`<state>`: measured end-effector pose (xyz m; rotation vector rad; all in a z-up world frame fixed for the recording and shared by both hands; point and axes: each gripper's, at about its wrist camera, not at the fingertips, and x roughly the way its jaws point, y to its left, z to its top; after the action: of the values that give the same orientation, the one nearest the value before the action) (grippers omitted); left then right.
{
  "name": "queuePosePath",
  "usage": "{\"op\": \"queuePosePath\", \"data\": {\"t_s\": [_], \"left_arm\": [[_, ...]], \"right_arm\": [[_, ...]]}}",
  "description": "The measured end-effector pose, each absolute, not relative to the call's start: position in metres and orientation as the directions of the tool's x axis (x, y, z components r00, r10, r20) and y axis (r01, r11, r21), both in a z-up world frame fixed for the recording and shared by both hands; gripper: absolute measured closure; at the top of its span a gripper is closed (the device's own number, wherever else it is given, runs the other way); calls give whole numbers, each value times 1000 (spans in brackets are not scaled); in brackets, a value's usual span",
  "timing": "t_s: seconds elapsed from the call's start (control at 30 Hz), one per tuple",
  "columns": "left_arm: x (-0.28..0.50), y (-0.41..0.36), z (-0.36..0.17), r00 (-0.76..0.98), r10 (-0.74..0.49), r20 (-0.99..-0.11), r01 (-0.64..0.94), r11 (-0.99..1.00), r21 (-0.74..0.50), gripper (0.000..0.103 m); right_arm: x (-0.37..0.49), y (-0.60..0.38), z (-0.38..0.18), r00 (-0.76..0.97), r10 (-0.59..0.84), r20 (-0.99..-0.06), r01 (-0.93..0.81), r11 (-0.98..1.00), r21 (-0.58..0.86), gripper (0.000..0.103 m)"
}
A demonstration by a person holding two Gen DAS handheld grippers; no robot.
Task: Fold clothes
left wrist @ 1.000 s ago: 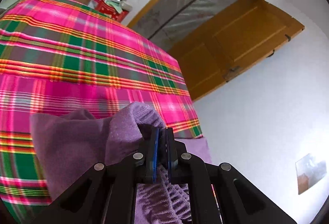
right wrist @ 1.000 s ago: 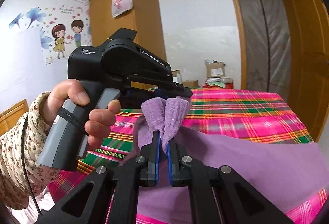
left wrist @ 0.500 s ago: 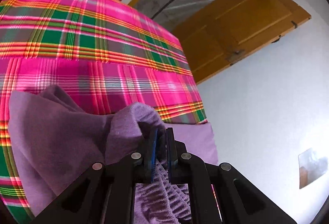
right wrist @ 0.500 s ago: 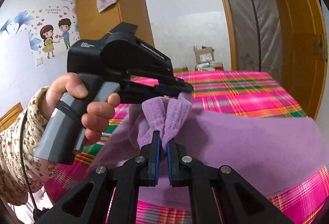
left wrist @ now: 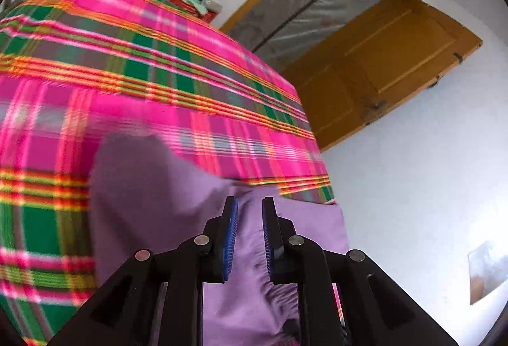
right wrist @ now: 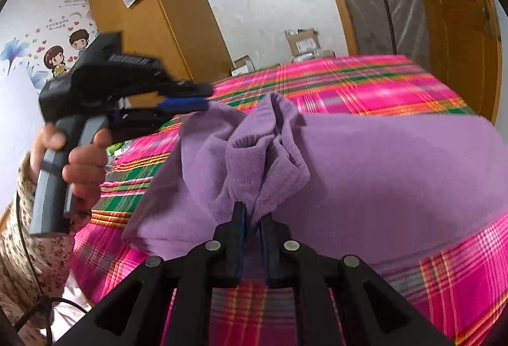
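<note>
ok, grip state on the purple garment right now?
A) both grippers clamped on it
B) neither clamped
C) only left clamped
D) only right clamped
D: the right gripper pinches a bunched fold of the purple garment, while the left gripper has its fingers parted, with no cloth clamped between them.

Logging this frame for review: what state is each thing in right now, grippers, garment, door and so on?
left gripper: open, nothing clamped, purple cloth behind the gap.
right gripper: shut on a bunched fold of the purple garment.
purple garment: partly spread on the bed, one part gathered upward.
plaid bedspread: laid flat over the bed.
wooden door: swung open.
doorway plastic sheet: hanging across the opening.
wardrobe: closed.
</note>
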<state>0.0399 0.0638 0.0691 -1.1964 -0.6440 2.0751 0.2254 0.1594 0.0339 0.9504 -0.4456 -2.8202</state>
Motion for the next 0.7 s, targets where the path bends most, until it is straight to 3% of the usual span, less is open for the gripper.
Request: {"op": "queuePosePath", "data": {"t_s": [0.13,0.33,0.63,0.67,0.7], "left_arm": [[48,41,62,-410,718,-563,-258,-683,-683,88],[58,22,47,-409,713,-570,-204,-680,-704,88],[72,10,31,-419,700,-578,-164,-685,-710,88],[72,9,29,-416,697,-583,-158,-687,-709,88],[71,9,26,-411,698,-587,-153,-687,-710,88]], "right_arm": [[236,174,35,-794,-156,-587,-30,-955,294,92],[232,196,61,-845,-108,-523,-48,-960,276,92],[188,189,55,-759,-282,-586,75,-933,352,82],[189,190,56,-763,-279,-583,74,-934,350,83],[191,191,56,-767,-275,-580,72,-935,348,94]]}}
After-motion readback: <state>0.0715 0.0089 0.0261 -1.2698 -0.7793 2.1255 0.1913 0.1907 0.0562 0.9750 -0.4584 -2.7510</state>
